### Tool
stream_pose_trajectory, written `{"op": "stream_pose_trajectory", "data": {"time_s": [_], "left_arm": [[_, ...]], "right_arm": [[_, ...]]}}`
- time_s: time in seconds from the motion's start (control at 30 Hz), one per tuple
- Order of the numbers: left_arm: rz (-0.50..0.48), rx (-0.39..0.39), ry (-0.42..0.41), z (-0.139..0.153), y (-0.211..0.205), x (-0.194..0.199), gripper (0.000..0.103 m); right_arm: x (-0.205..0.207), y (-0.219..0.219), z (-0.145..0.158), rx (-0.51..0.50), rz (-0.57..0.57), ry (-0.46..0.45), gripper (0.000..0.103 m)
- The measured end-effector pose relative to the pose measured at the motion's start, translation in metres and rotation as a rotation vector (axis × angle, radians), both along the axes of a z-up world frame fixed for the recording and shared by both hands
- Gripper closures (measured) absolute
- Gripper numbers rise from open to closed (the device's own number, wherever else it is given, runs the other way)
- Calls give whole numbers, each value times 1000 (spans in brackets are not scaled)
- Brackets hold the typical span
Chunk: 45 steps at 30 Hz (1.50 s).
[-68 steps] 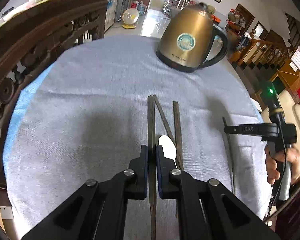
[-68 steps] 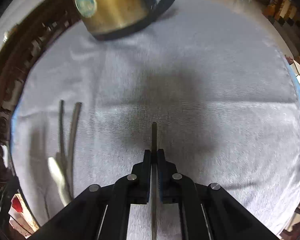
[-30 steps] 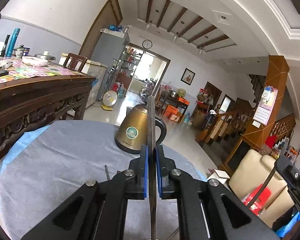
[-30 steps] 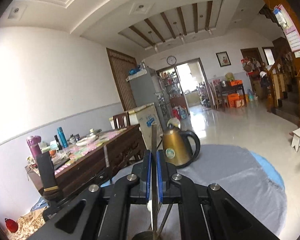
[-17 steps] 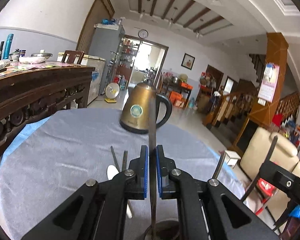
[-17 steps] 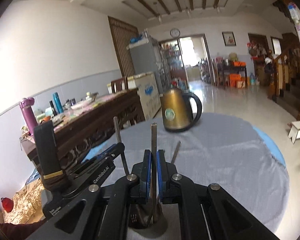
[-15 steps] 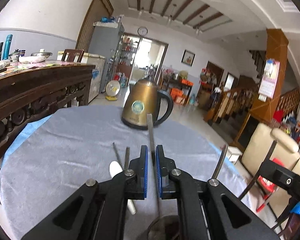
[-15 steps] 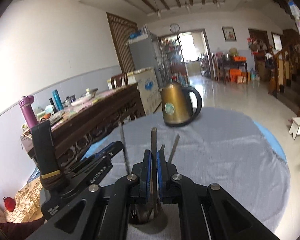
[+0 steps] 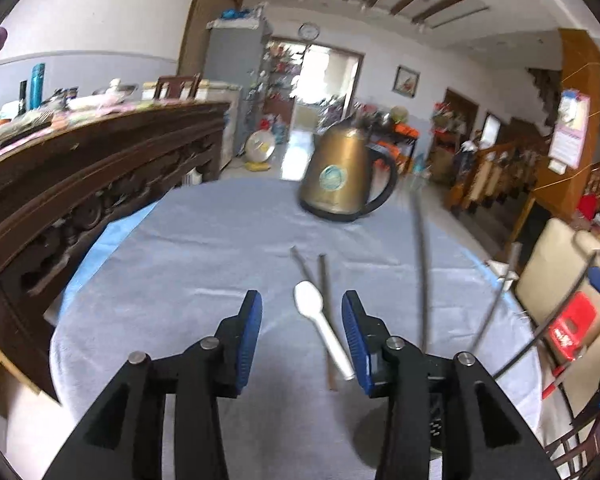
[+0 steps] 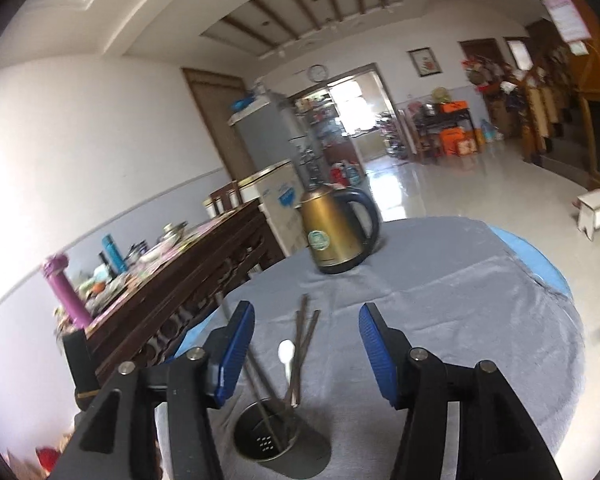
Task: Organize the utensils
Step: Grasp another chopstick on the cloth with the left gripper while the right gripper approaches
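A metal utensil cup (image 10: 278, 436) stands on the grey tablecloth (image 10: 460, 312) just ahead of my right gripper (image 10: 306, 346). Two dark chopsticks (image 10: 260, 384) lean in it; in the left wrist view they rise at the right (image 9: 422, 280). A white spoon (image 9: 320, 326) and two more chopsticks (image 9: 322, 280) lie flat on the cloth, also in the right wrist view (image 10: 287, 358). My left gripper (image 9: 302, 336) is open and empty, above the spoon. My right gripper is open and empty above the cup.
A gold electric kettle (image 9: 342, 178) stands at the far side of the round table (image 9: 204, 248). A carved dark wooden sideboard (image 9: 80, 168) runs along the left edge. A cream chair (image 9: 556, 272) and red stool sit right.
Both grippers held a chopstick upright over the cup; both have opened and let go. The chopsticks now lean in the cup. Both grippers have pulled back.
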<state>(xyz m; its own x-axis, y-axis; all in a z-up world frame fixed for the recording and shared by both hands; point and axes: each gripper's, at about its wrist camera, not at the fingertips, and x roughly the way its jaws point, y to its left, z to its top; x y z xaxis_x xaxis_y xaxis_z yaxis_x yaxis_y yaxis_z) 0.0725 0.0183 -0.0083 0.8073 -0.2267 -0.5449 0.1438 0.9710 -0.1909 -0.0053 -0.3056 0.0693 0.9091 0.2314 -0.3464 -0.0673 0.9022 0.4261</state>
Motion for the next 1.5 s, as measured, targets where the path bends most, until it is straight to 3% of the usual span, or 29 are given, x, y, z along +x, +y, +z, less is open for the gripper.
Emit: {"op": "stream_pose_trajectory", "data": {"time_s": [0.1,0.23,0.37,0.5,0.73,0.9,1.0,1.07,1.13,1.17,1.37,1.5], "left_arm": [[14,-2,77,-9,8,18,48],[-11,1,194,-24,8,47,47],[-20,-3,258,-37,7,86,47],[-53,9,313,-49,-7,135,47],[-54,-5,414,-76,-32,212,47],[-74,65,448,-94,-58,249,47],[-87,74,482,-105,-67,264,59],[-99,69,495,-110,-69,269,76],[-112,76,482,-111,-73,273,80],[-131,81,481,-112,-76,274,89],[-233,109,448,-115,-77,268,96],[-294,50,467,-113,-55,256,98]], "right_arm": [[5,-18,-8,31,-40,35,44],[26,-43,-29,80,-64,122,44],[66,-69,-69,183,-46,285,44],[89,-81,-103,243,-52,374,44],[125,-69,-138,215,-12,447,45],[152,-61,-145,172,25,471,45],[166,-56,-143,148,44,469,45],[174,-53,-142,133,57,467,45],[183,-49,-141,113,76,463,45],[186,-47,-141,106,81,464,45],[223,-27,-144,76,165,501,44],[256,-1,-152,53,257,550,44]]}}
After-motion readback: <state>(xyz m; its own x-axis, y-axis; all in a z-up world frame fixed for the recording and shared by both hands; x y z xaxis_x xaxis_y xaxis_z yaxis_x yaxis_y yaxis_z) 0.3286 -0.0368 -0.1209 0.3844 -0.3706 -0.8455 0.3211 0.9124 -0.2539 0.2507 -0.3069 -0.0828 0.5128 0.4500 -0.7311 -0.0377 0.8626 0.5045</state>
